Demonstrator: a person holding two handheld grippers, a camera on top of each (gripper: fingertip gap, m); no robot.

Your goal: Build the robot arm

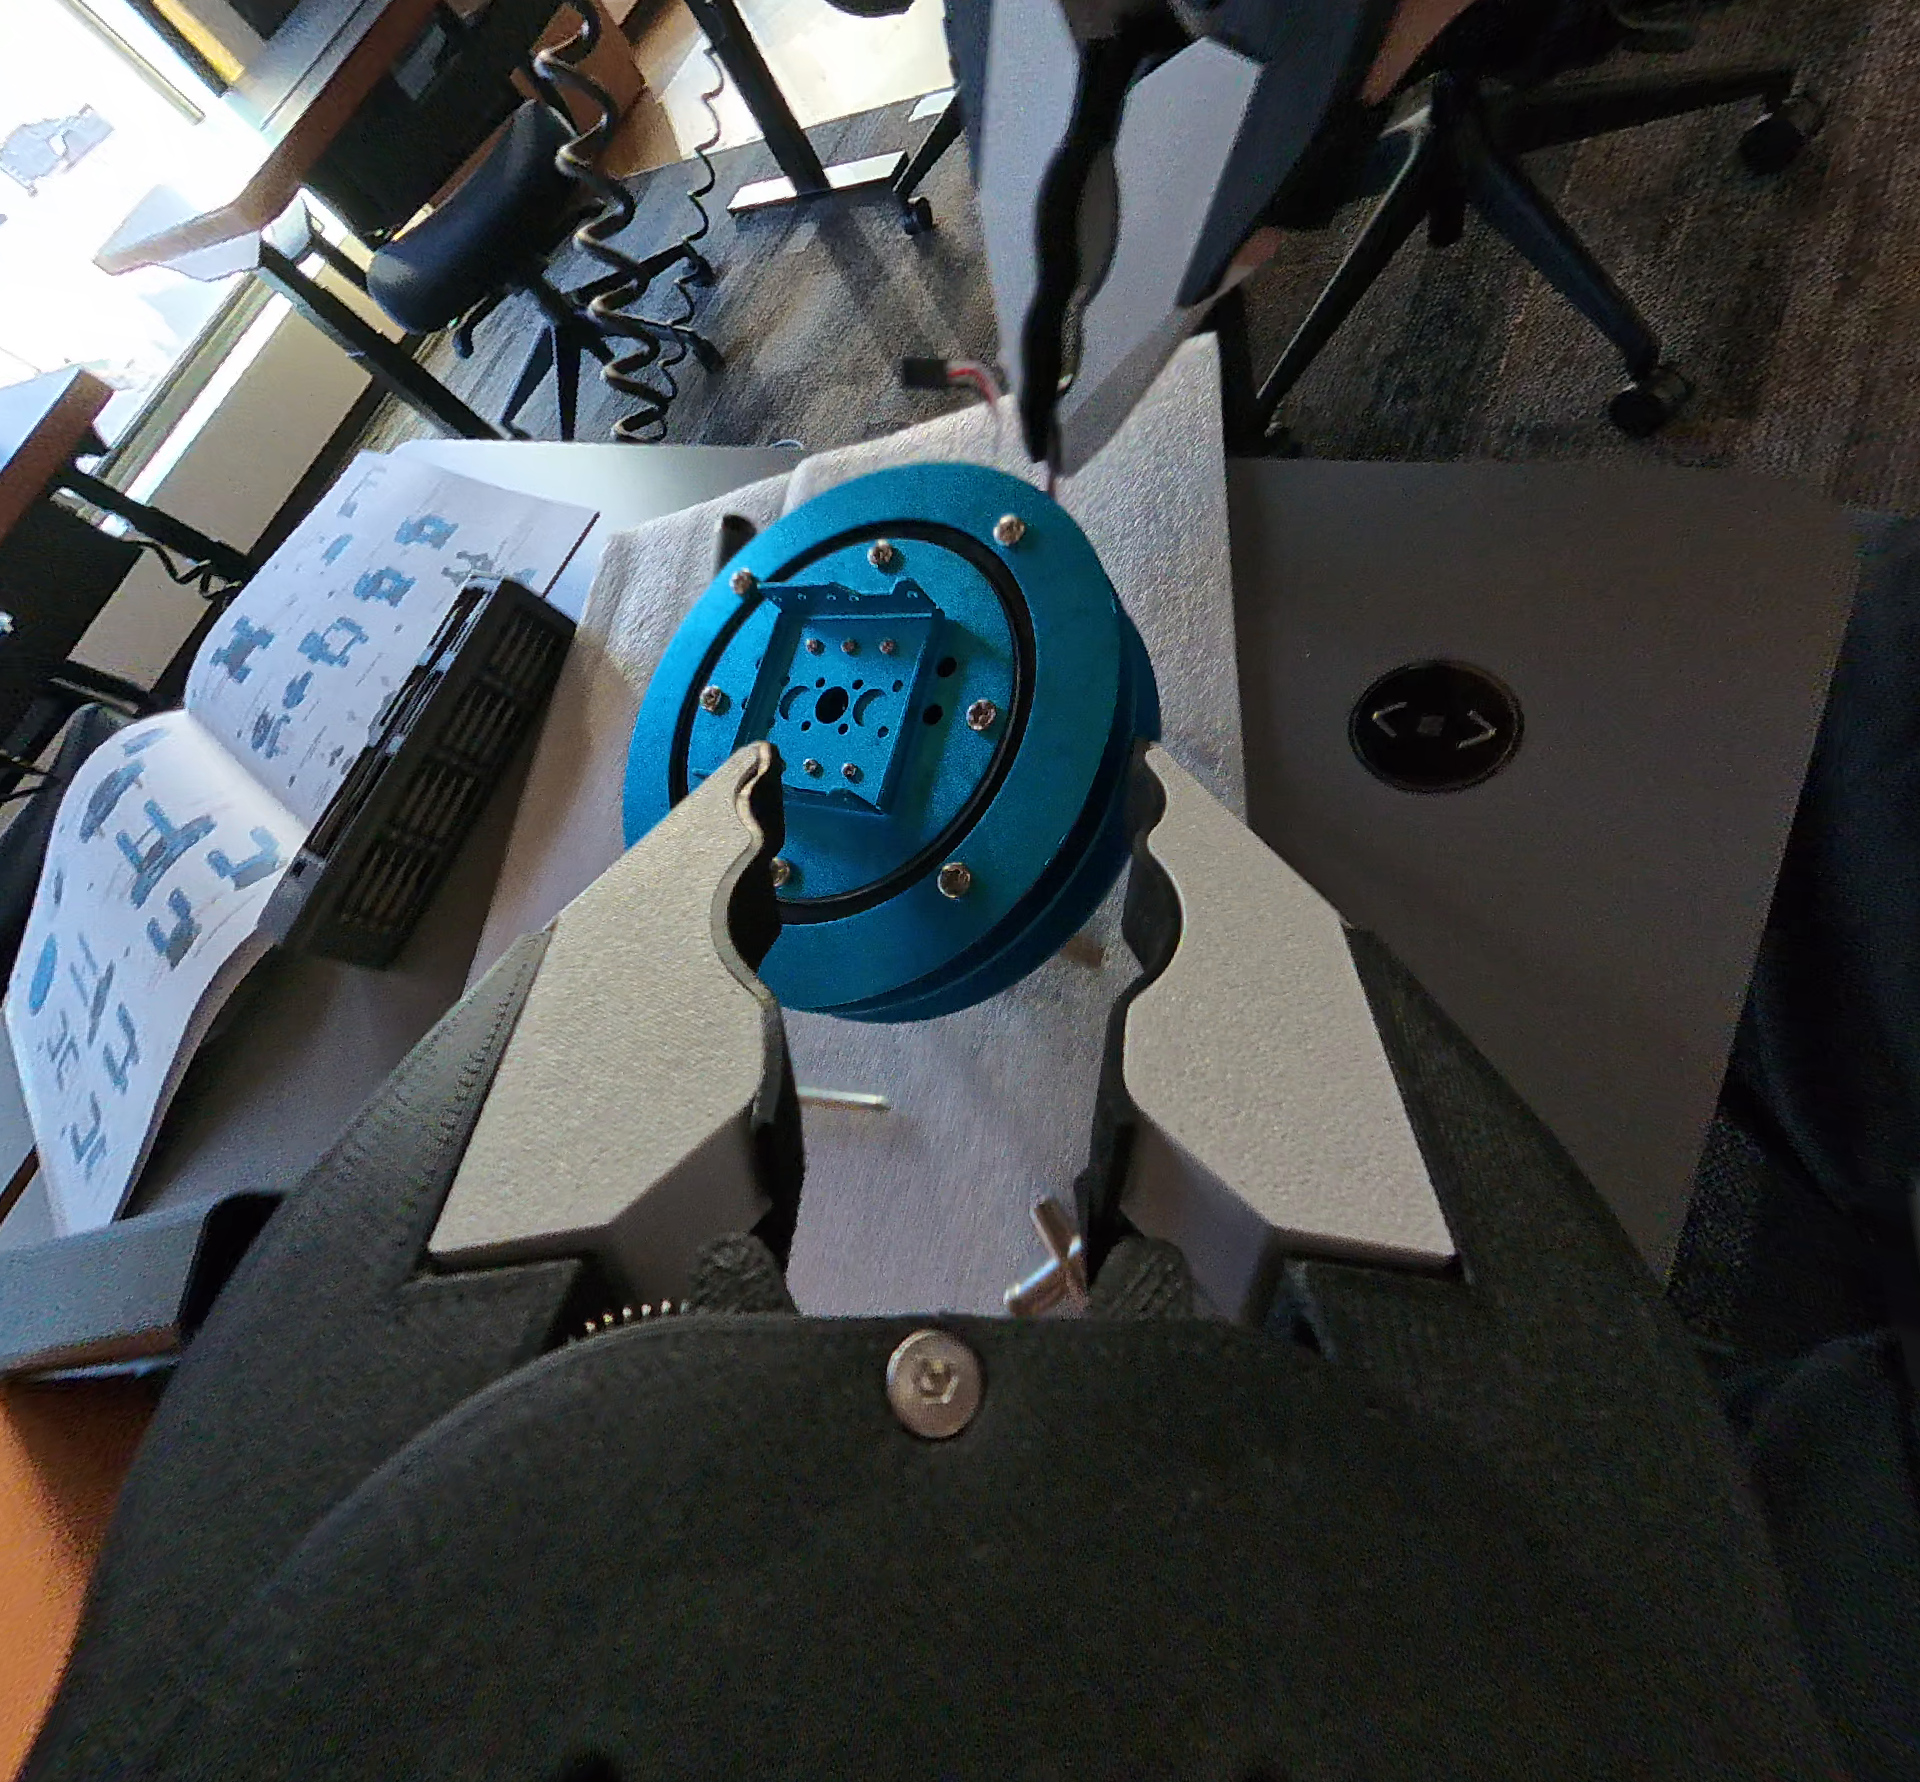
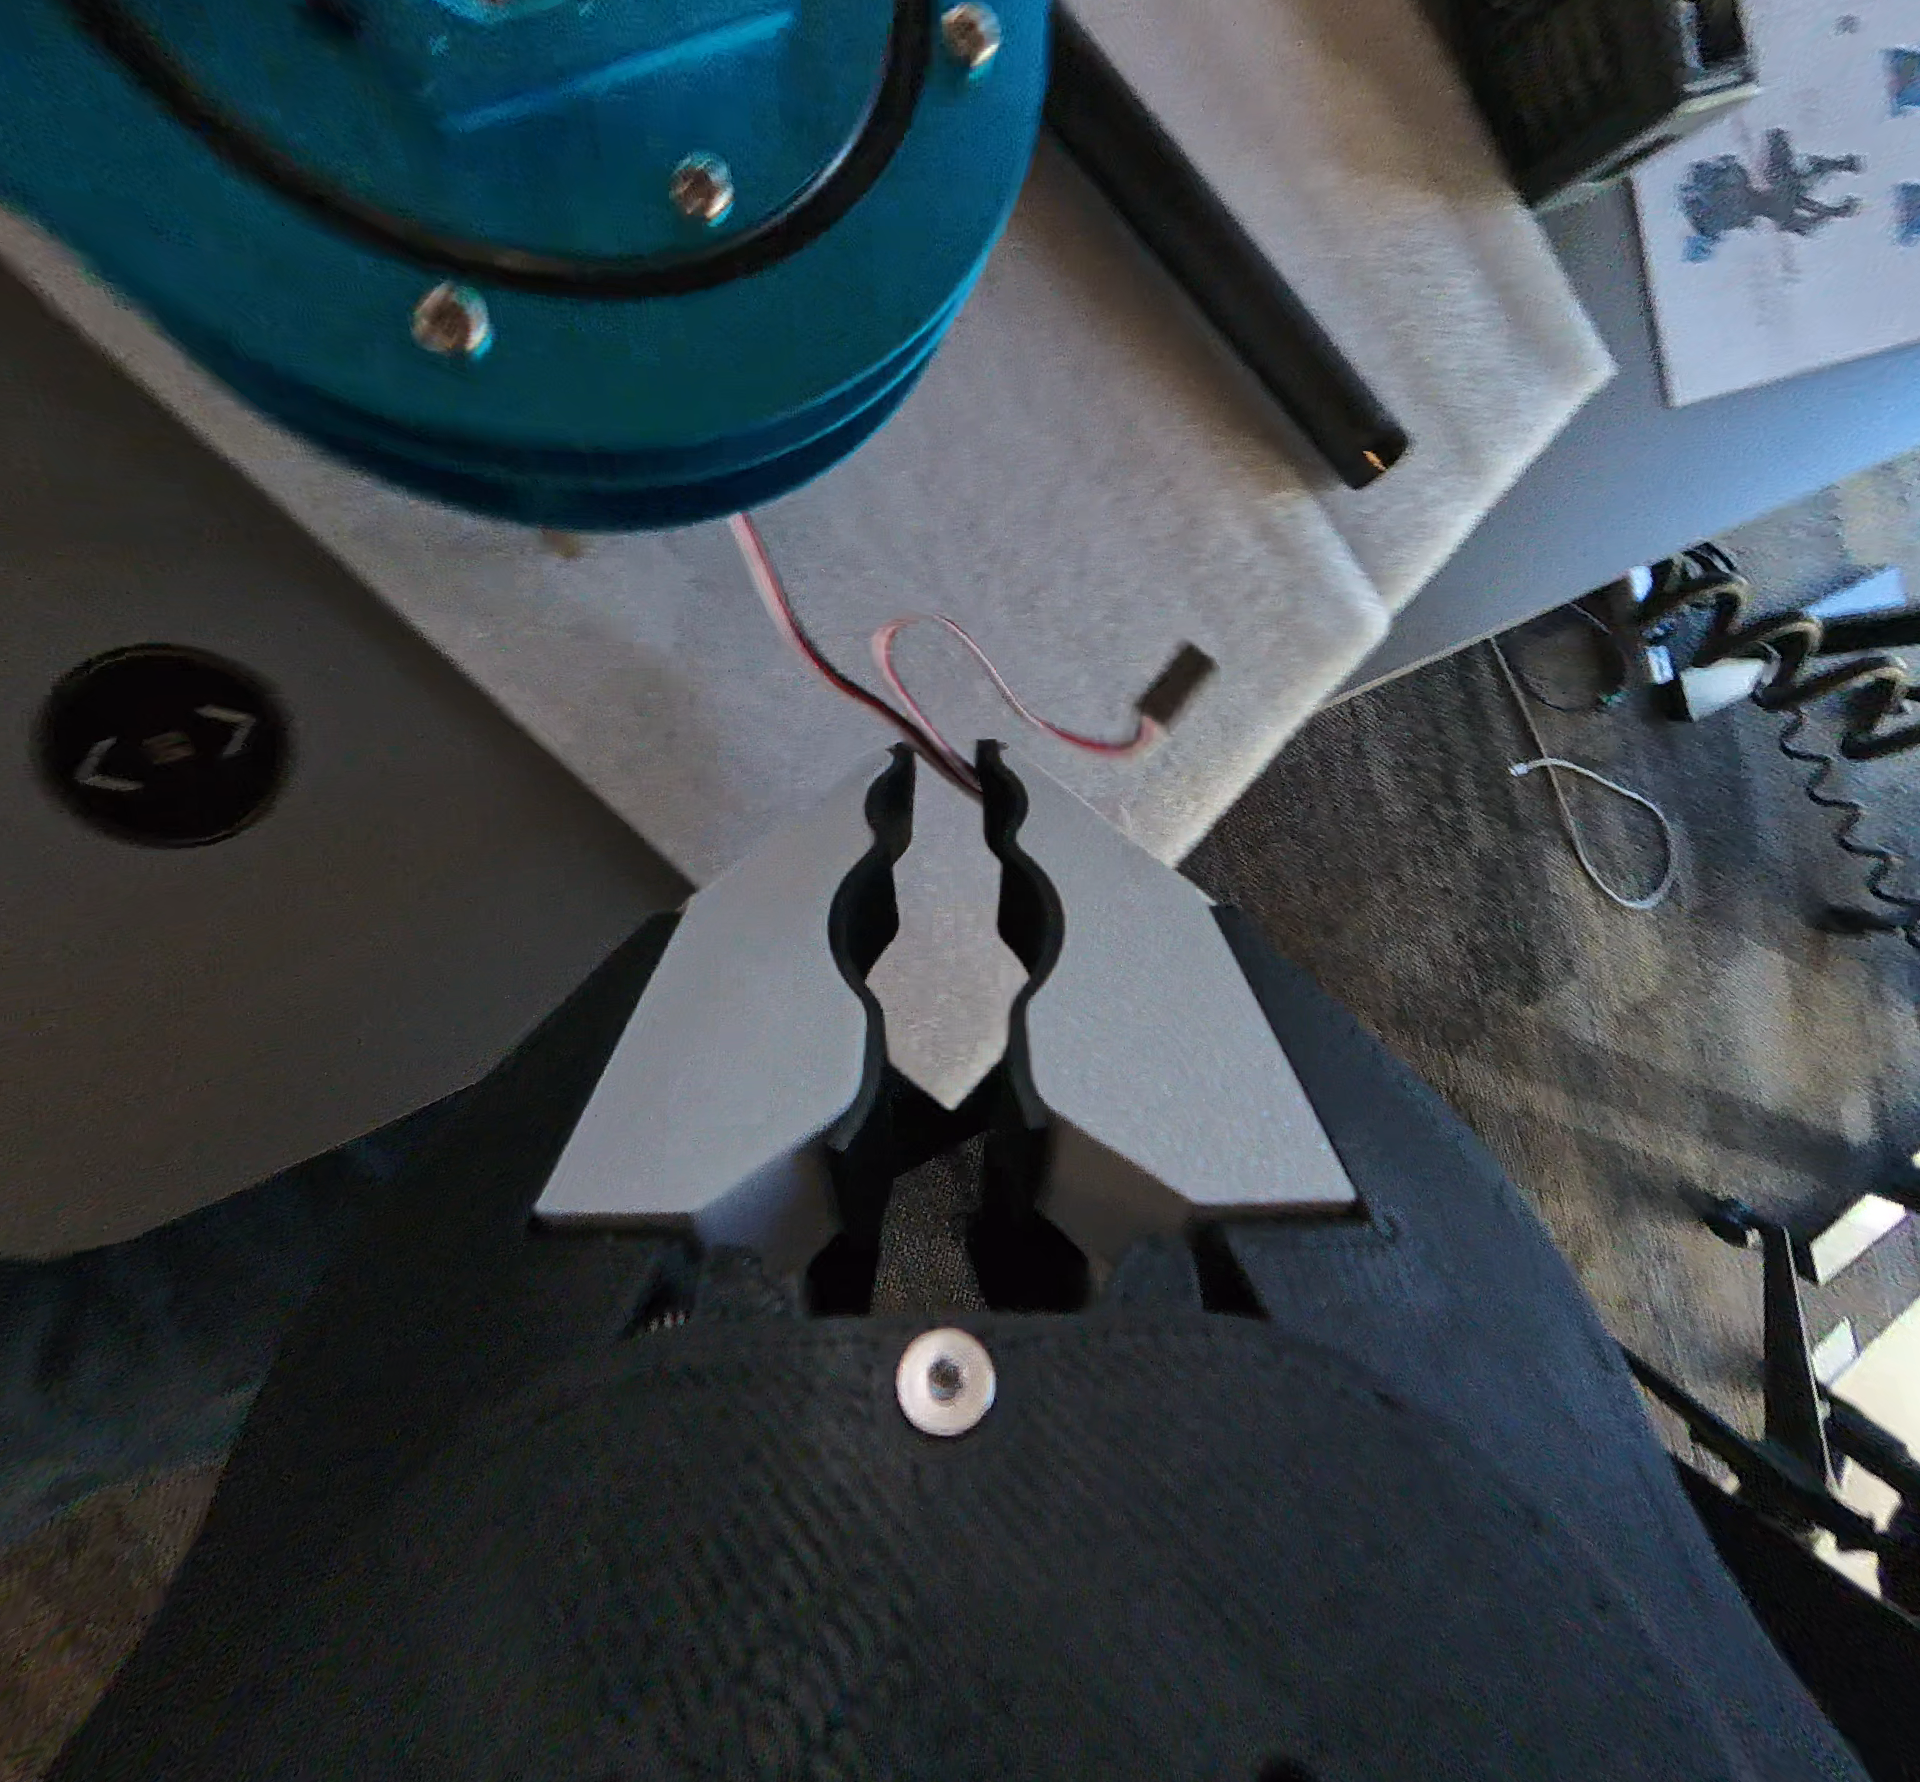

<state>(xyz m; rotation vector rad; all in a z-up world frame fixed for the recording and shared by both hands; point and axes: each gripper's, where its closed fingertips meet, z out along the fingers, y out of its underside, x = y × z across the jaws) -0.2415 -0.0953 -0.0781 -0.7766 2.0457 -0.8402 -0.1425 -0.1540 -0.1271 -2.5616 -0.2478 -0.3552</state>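
Observation:
A round blue metal disc assembly (image 1: 1023,797) with screws, a black ring and a square blue bracket in its middle is tilted above a white cloth mat (image 1: 935,1161). My left gripper (image 1: 956,771) is shut on the disc's lower edge, one finger on each side. The disc also shows, blurred, in the right wrist view (image 2: 623,340). A thin red, white and black wire (image 2: 800,636) runs from under the disc to my right gripper (image 2: 945,758). Its jaws are nearly closed, pinching the wire at the tips. The wire loops on to a small black connector (image 2: 1179,672). The right gripper (image 1: 1044,449) also hangs above the disc's far edge.
A black bit case (image 1: 436,776) and an open booklet (image 1: 208,797) lie left of the mat. A black rod (image 2: 1226,298) lies on the mat (image 2: 1143,537). The grey desk (image 1: 1558,953) has a round black grommet (image 1: 1434,724). A loose screw (image 1: 847,1100) and office chairs (image 1: 1507,174) are nearby. My hands' fingertips stand some 12 cm from each other.

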